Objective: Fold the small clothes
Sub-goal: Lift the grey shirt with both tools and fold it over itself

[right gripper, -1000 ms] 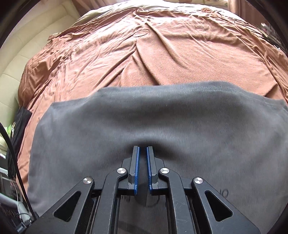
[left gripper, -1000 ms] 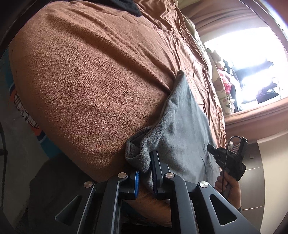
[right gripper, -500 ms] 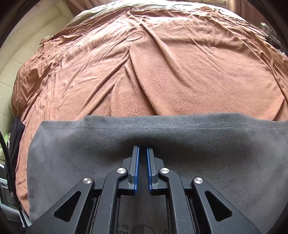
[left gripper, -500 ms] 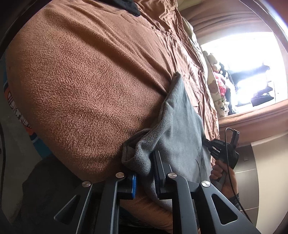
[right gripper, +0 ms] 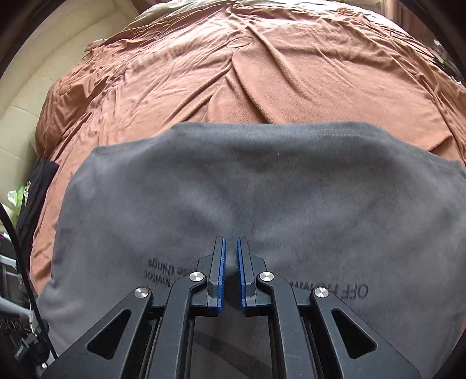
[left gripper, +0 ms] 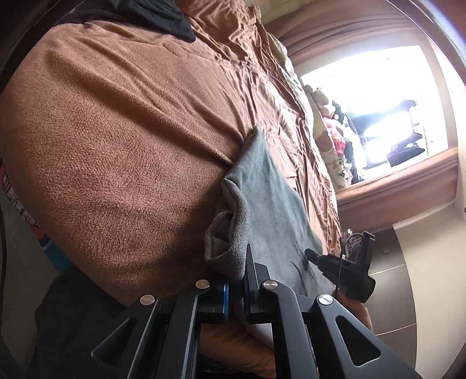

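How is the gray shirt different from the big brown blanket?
The gray shirt is smaller and lies on top of the brown blanket, which covers the bed. The shirt has dark printed letters; the blanket is plain. Both tongs, left and right, pinch the shirt, not the blanket. Both look soft and fuzzy.

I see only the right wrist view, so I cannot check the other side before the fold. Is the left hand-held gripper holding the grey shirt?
Observer: Yes. The left hand-held gripper is shut on a bunched edge of the grey shirt. Its jaws have just been closing, with that cloth between them.
Operator: Is the shirt flat on that side?
Observer: Mostly. Only the corner above the left hand-held gripper is rolled into a loose fold.
Operator: Does something else lie near it?
Observer: A black garment lies at the far end of the brown blanket, well apart from the shirt.
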Action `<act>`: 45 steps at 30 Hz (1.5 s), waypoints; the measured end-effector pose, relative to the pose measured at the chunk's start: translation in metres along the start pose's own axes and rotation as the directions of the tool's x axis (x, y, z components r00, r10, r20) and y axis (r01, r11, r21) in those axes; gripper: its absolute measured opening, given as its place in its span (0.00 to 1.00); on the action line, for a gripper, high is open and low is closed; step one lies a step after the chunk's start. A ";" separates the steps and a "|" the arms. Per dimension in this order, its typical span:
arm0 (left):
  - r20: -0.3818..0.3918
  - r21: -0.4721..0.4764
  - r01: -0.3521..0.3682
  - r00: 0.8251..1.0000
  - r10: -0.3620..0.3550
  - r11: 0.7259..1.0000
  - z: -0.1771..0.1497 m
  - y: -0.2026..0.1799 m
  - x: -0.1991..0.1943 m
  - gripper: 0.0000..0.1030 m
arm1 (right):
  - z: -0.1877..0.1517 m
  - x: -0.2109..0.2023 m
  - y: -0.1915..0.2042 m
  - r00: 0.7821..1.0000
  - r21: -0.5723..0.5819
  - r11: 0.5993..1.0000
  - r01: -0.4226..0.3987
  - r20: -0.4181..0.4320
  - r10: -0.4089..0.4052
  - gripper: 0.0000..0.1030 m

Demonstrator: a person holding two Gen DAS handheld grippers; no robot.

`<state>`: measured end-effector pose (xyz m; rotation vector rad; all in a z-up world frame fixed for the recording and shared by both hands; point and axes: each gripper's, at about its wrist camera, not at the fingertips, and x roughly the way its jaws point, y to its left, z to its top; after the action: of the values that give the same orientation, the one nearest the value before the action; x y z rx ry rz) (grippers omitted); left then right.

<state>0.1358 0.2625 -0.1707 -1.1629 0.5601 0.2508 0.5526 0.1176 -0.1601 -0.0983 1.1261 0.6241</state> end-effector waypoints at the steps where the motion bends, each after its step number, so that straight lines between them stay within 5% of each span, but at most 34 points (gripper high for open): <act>1: 0.001 0.004 0.004 1.000 -0.004 1.000 0.001 -0.002 0.000 0.06 | -0.006 -0.004 0.001 1.000 -0.009 1.000 -0.004 -0.002 0.004 0.04; 17: 0.020 0.092 0.080 0.996 -0.082 0.993 0.006 -0.044 -0.009 0.06 | -0.105 -0.056 0.008 0.998 -0.067 0.996 -0.060 -0.035 0.058 0.04; 26: 0.017 0.183 0.146 0.988 -0.152 0.972 0.010 -0.093 -0.012 0.06 | -0.156 -0.078 0.007 0.987 -0.055 0.985 -0.163 -0.011 0.162 0.04; 37: -0.048 0.312 0.219 0.975 -0.215 0.924 -0.003 -0.172 -0.001 0.06 | -0.178 -0.089 -0.009 0.973 -0.009 0.973 -0.231 0.016 0.231 0.04; 45: -0.122 0.414 0.279 0.960 -0.251 0.866 -0.022 -0.239 0.013 0.06 | -0.181 -0.145 -0.056 0.952 0.047 0.965 -0.258 0.183 0.245 0.06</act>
<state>0.2514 0.1488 0.0063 -0.8053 0.4739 -0.1466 0.3945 -0.0576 -0.1286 0.1615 0.9954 0.8031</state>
